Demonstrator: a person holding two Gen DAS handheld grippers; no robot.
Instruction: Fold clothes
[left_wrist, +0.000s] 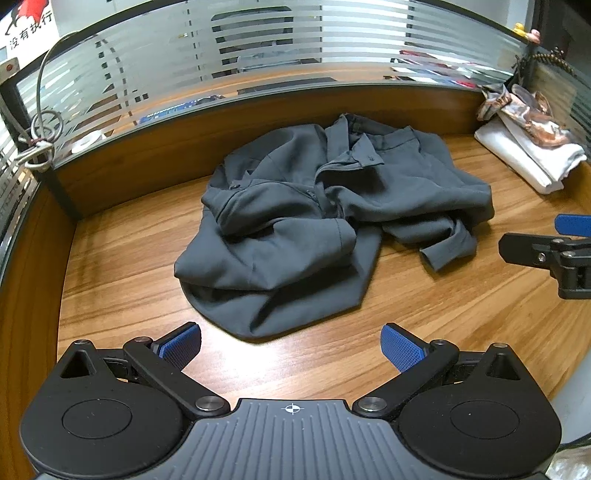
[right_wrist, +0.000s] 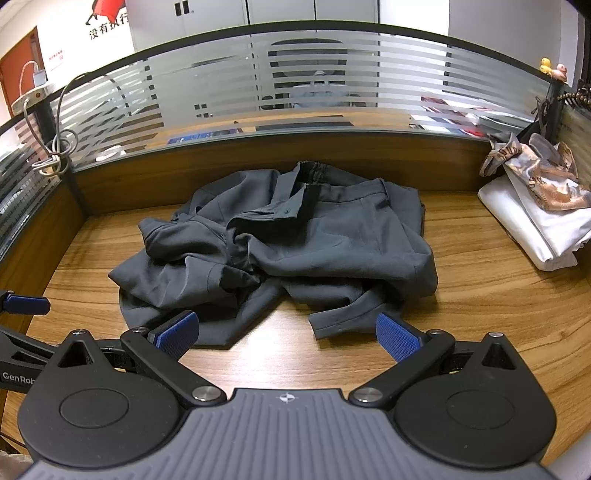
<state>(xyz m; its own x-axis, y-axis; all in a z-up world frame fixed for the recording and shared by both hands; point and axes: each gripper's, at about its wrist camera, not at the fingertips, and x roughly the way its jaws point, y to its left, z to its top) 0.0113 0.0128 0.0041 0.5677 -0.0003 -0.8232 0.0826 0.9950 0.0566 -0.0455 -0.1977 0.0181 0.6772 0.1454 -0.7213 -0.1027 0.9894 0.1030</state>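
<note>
Both claws sit nearest the lens: left gripper (left_wrist: 290, 345) spread wide, blue ribbed pads empty, held back over the near edge of the tabletop (left_wrist: 122, 266); judged a pre-approach stance. Left rear corner: grey cable (left_wrist: 40, 136) looped on the striped frosted-glass partition (left_wrist: 258, 51). Tabletop centre: dark grey trousers (left_wrist: 314, 221), matte, soft woven cloth, crumpled in a heap, waistband toward the far edge, one hem trailing toward the near edge; not yet folded. Right gripper (right_wrist: 288, 334) also spread, empty, just short of that hem, likely its first pick. Right rear corner: folded white cloth (right_wrist: 535, 236) under a glossy patterned scarf (right_wrist: 539, 173), set aside clear of the work
</note>
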